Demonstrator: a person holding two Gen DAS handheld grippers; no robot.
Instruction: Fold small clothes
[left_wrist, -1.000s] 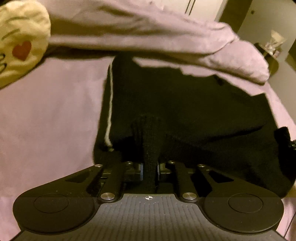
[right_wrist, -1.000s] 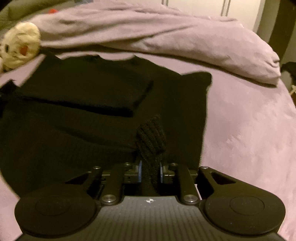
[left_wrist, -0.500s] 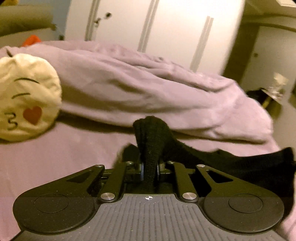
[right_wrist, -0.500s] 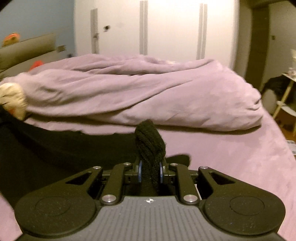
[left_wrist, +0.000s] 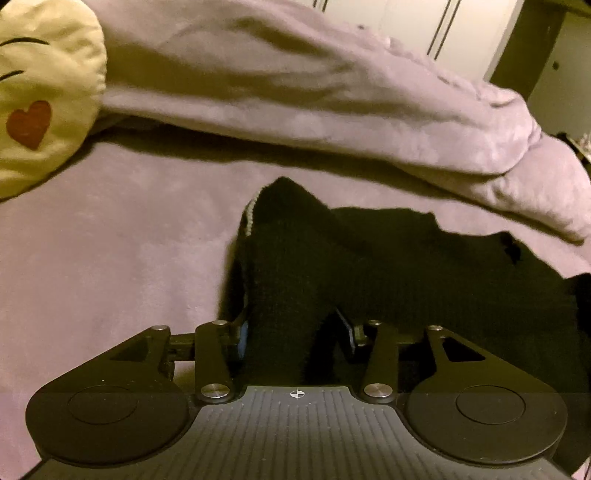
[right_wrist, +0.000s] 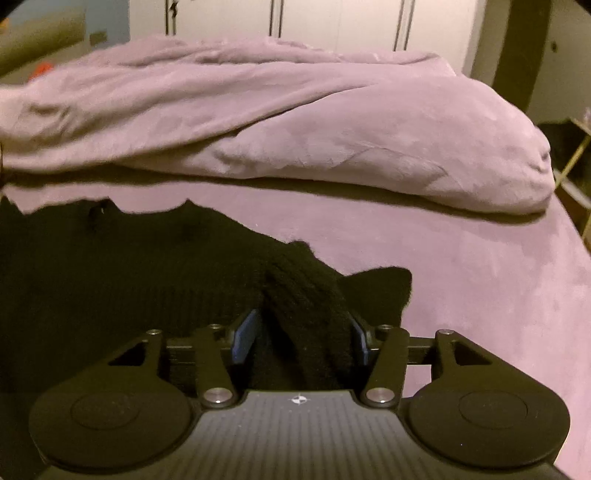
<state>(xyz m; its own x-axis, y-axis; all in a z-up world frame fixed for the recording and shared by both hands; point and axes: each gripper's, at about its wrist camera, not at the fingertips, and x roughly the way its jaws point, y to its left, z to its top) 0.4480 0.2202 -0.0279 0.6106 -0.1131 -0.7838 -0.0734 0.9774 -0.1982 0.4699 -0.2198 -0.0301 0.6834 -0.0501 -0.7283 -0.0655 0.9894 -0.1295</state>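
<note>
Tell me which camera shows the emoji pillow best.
Left wrist view: the pillow fills the top left corner, with its red heart and closed-eye lines clear. The right wrist view shows at most a dark sliver at its left edge.

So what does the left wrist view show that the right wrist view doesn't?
Only the left wrist view: a yellow emoji cushion with a red heart, and a white edge stripe on the black knit.

Only the right wrist view: the knit's corner lying on bare sheet, and a side shelf at the far right.

Both: black knit on the purple bed, bunched duvet behind, wardrobe doors, and each gripper, left and right, opening with a fold of knit between its jaws.
</note>
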